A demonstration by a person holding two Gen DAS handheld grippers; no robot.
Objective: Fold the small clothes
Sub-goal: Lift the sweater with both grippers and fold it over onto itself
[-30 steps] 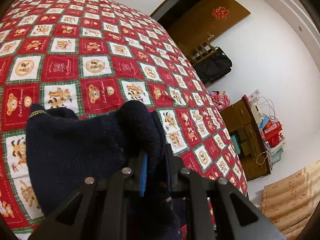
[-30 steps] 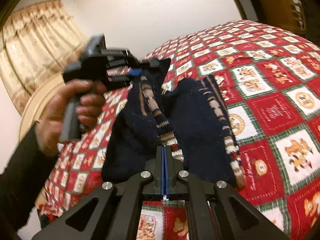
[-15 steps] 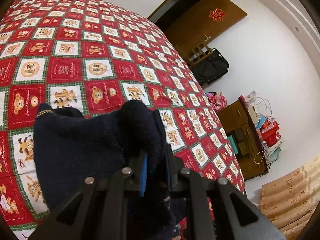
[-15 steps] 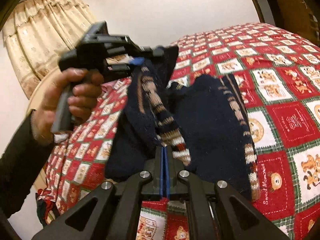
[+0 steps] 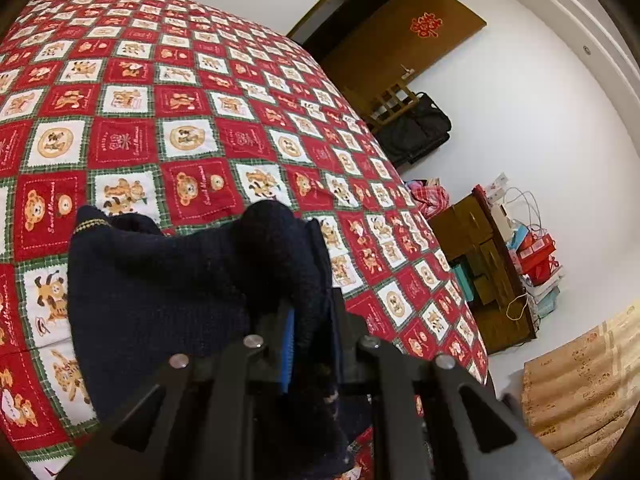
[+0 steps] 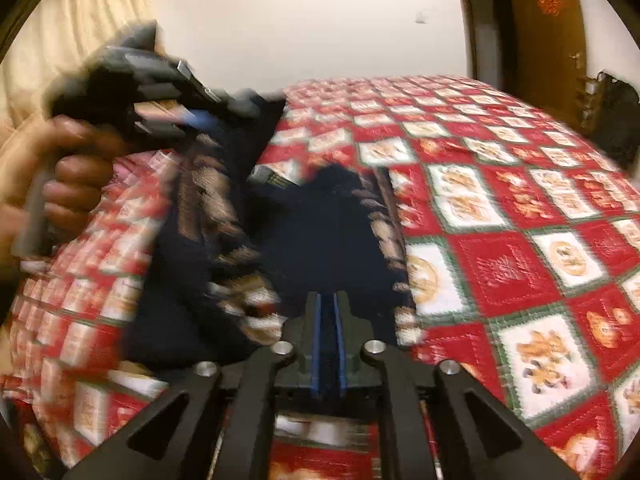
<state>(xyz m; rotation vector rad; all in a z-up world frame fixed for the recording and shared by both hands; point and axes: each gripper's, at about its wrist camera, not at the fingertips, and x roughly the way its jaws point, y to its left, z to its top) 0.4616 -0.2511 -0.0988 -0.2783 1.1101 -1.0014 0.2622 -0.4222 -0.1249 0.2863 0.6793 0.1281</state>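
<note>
Left gripper (image 5: 310, 320) is pinching the navy sweater (image 5: 160, 292), lifting it off the quilted bed (image 5: 192, 128); right gripper (image 6: 328, 344) fingers are slightly parted, nothing visibly between them

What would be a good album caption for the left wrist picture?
Left gripper clamped on a dark navy knit garment, lifted above a red teddy-bear quilt.

A red double-happiness sign (image 5: 426, 24) is showing on the brown door (image 5: 400, 48). The quilt (image 5: 200, 92) is carrying stitched lettering in its red squares, too small to read.
</note>
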